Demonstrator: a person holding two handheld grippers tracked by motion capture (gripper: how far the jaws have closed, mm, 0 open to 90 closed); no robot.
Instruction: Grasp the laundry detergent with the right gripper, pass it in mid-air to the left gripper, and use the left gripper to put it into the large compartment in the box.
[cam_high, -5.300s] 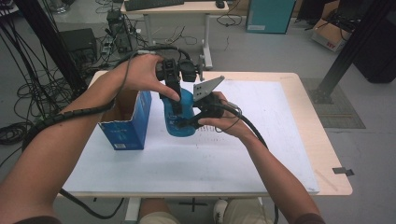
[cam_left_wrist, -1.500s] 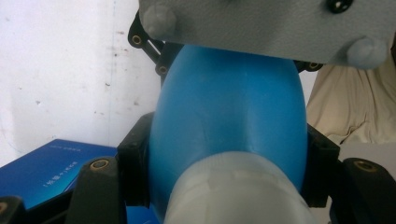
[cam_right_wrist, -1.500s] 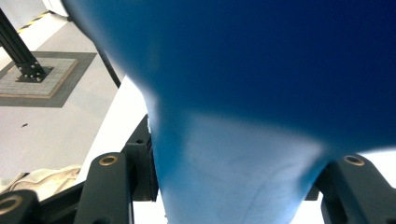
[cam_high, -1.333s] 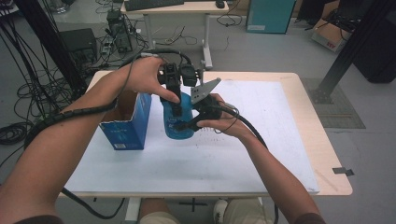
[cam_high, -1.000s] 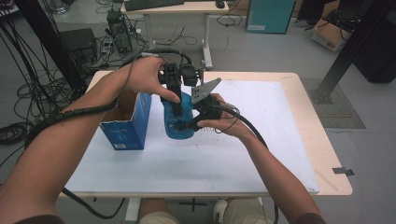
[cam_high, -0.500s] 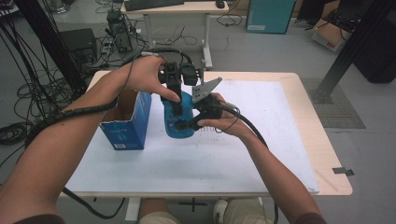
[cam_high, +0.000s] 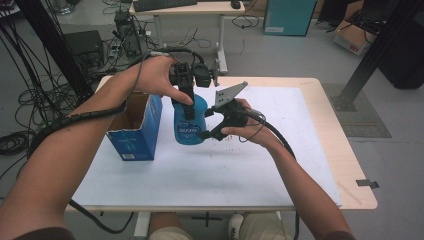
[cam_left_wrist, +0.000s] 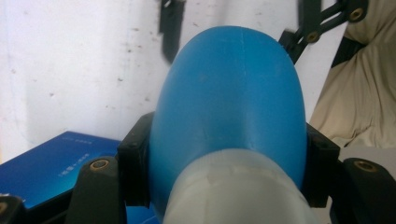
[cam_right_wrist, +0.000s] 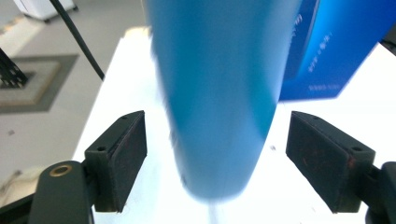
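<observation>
Your bottle (cam_left_wrist: 229, 107) looks like smooth blue plastic with a soft sheen and a frosted translucent neck. Box (cam_high: 134, 131) reads as glossy printed cardboard. Tabletop (cam_high: 330, 125) is pale wood under a matt white sheet (cam_high: 200, 172), lightly speckled. Black pads (cam_right_wrist: 122, 149) look matt.

Light wooden bench (cam_high: 345, 150) with rounded corners, covered almost fully by a white sheet (cam_high: 200, 175) speckled with small dark marks. On the sheet at left, an open blue carton (cam_high: 137, 130), standing upright. Just beside it toward the middle, a blue bottle (cam_high: 190, 122); cannot tell whether touching the sheet or lifted.
</observation>
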